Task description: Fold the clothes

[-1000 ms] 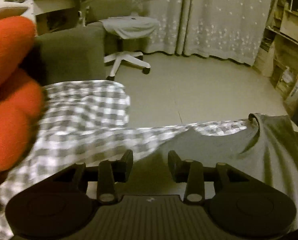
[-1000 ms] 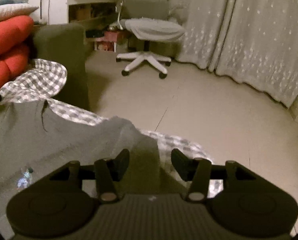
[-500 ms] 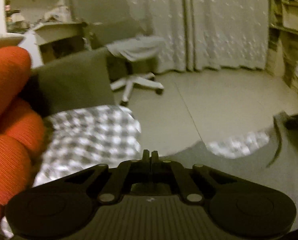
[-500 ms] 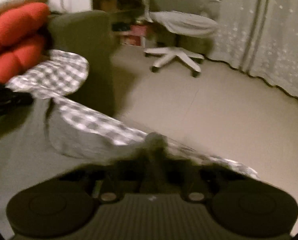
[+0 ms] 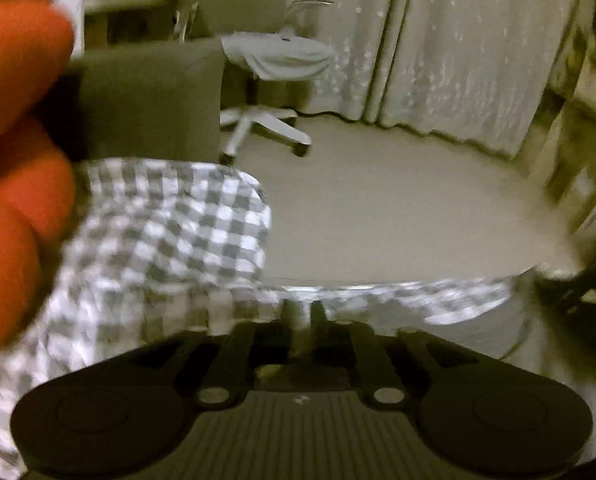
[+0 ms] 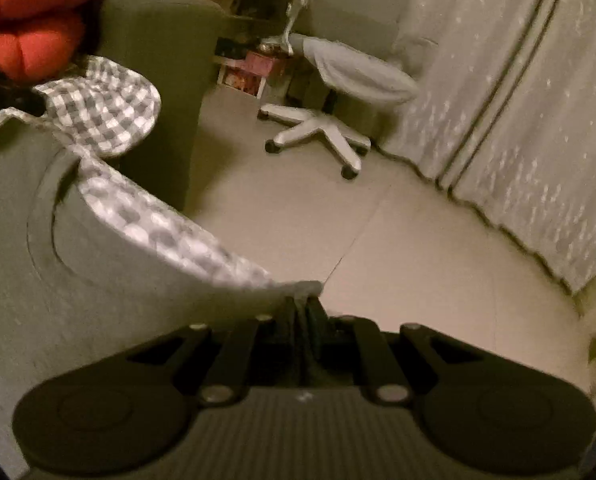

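The right gripper point(image 6: 301, 308) is pressed together on the edge of the grey shirt point(image 6: 58, 280), pinching a fold of its fabric between the fingertips. The shirt spreads to the left over the checked cloth point(image 6: 110, 112), its collar turned up toward the sofa arm point(image 6: 158, 52). The left gripper point(image 5: 301, 312) has its jaws opening, a narrow gap showing, with a strip of pale fabric standing between them. In its blurred view the red cushion point(image 5: 14, 120) fills the left side, and a white swivel chair point(image 5: 274, 80) stands beyond on the floor point(image 5: 397, 208).
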{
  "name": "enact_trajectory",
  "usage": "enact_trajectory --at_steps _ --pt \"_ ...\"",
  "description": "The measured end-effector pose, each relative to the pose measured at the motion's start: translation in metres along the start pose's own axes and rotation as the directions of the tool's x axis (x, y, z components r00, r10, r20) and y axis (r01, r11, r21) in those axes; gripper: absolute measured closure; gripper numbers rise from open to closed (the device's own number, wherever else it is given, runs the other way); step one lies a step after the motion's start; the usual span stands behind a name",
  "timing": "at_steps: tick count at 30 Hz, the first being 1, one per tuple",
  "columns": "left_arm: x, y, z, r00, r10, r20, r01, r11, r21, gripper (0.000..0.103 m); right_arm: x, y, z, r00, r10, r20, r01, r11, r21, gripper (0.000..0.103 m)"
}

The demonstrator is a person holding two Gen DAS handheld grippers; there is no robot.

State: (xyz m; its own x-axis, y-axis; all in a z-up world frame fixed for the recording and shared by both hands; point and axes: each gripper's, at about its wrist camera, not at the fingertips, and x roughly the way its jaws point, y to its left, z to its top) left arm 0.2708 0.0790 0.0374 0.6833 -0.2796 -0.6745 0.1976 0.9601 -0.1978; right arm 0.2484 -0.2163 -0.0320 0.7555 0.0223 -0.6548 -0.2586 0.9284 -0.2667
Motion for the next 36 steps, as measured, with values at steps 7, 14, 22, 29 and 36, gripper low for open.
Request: enact_trajectory --at_steps 7,14,22,29,36 --pt "0.003 -0.017 -0.014 0.999 -0.037 -0.022 0.039 0.994 0.104 0.047 -0.015 -0.030 0.008 0.990 0.136 0.026 -0.138 0.975 0.175 0.058" --pt "-0.002 -0.040 -0.027 0.992 0.112 0.054 -0.121 0.972 0.200 0.099 -0.013 -0.013 0.002 0.991 0.135 -0.002 -0.134 0.986 0.102 0.093" --pt "-0.010 -0.046 0.009 0.944 0.259 0.205 -0.300 0.932 0.202 0.099 -0.048 -0.006 0.023 0.986 -0.020 0.165 0.008 0.997 0.074 0.096" --pt "0.045 -0.044 -0.011 0.935 0.345 0.083 -0.354 0.898 0.263 0.094 -0.006 0.024 0.027 0.981 -0.177 0.076 0.178 0.984 0.000 0.096" --pt "-0.052 0.026 0.018 0.972 0.185 0.146 -0.180 0.983 -0.044 0.069 -0.013 0.021 0.021 0.984 -0.169 0.050 0.167 0.985 0.041 0.048"
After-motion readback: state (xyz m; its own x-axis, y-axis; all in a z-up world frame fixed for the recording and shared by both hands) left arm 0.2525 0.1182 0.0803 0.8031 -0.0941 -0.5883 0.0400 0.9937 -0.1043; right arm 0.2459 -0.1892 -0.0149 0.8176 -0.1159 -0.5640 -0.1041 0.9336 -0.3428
